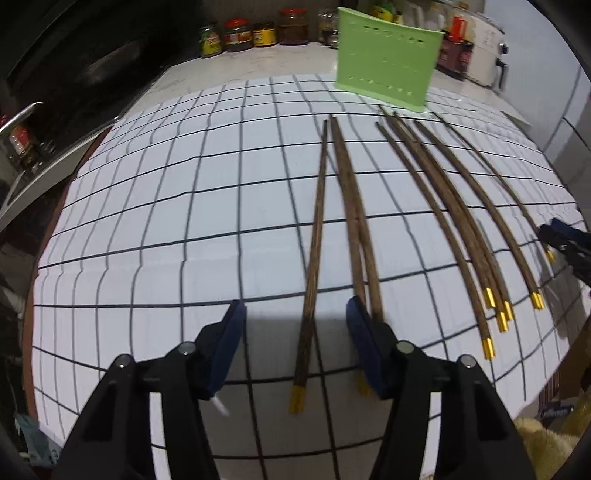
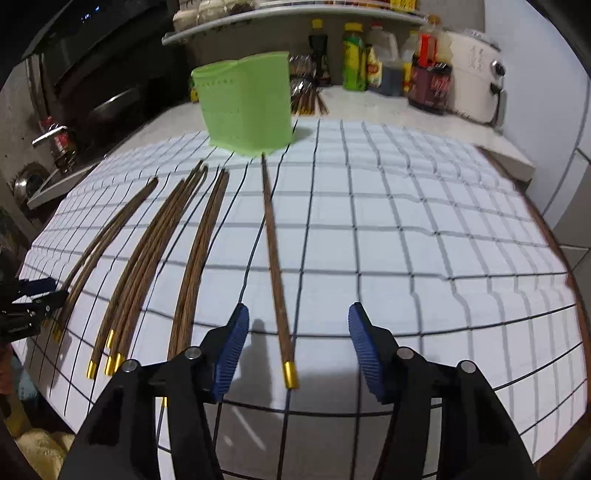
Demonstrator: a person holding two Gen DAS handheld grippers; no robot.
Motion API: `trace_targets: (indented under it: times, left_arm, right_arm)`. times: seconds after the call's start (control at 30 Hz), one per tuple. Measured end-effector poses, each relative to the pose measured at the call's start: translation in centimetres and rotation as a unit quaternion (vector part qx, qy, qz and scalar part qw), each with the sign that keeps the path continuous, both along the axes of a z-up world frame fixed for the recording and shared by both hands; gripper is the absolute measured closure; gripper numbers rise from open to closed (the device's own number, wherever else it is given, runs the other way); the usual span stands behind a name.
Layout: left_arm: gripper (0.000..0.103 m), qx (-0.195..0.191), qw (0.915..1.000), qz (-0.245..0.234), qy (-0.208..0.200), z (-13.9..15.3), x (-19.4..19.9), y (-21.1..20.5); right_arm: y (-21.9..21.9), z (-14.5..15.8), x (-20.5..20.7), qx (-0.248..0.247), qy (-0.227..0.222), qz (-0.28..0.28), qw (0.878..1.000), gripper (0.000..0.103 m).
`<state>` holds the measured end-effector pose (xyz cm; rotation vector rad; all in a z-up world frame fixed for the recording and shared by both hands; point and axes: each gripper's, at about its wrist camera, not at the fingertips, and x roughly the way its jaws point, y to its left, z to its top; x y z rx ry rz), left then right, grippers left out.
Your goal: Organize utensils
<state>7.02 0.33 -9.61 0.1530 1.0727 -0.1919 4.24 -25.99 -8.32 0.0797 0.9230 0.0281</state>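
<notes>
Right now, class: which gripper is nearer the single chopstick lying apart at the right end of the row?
Right. The right gripper straddles that lone chopstick, jaws open. The left gripper sits at the row's opposite end.

A home kitchen: sauce jars (image 1: 251,35) line the counter's back edge at upper left, oil and condiment bottles (image 2: 354,57) stand under a shelf (image 2: 295,14) up top, a white air fryer (image 2: 476,74) sits upper right.
</notes>
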Motion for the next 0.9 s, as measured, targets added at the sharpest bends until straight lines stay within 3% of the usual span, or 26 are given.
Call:
trace_targets:
  times: [0.13,0.27,0.5,0.73,0.9]
  left_arm:
    - [0.054,0.001,0.9999,-0.002,-0.013,0.0,-0.6,0.1]
    - [0.054,-0.006,0.9997,-0.010,-0.019,0.0,-1.5,0.3]
    - [0.054,-0.003,0.9987,-0.036,-0.035,-0.1,-4.5,0.3]
    - [0.055,-0.004,0.9987,-0.031,-0.040,-0.1,-4.5,0.1]
    - [0.073,0.002,0.9977,-0.047,-0.048,-0.1,-4.7,-1.1]
  right_arm:
    - [0.7,-0.8,-0.1,-0.007,0.001,0.019,1.000,0.059]
    - [1.3,-0.9,-0.3,-0.031,-0.012,0.034,0.999,0.069]
    - [0.9,-1.0,-2.5,-0.030,-0.022,0.040,0.999,0.069]
    - [0.8,-1.1,-3.5,-0.026,-0.040,0.034,0.998,0.071]
    - [1.1,-1.2,-3.8,-0.027,-0.051,0.041,0.998,0.076]
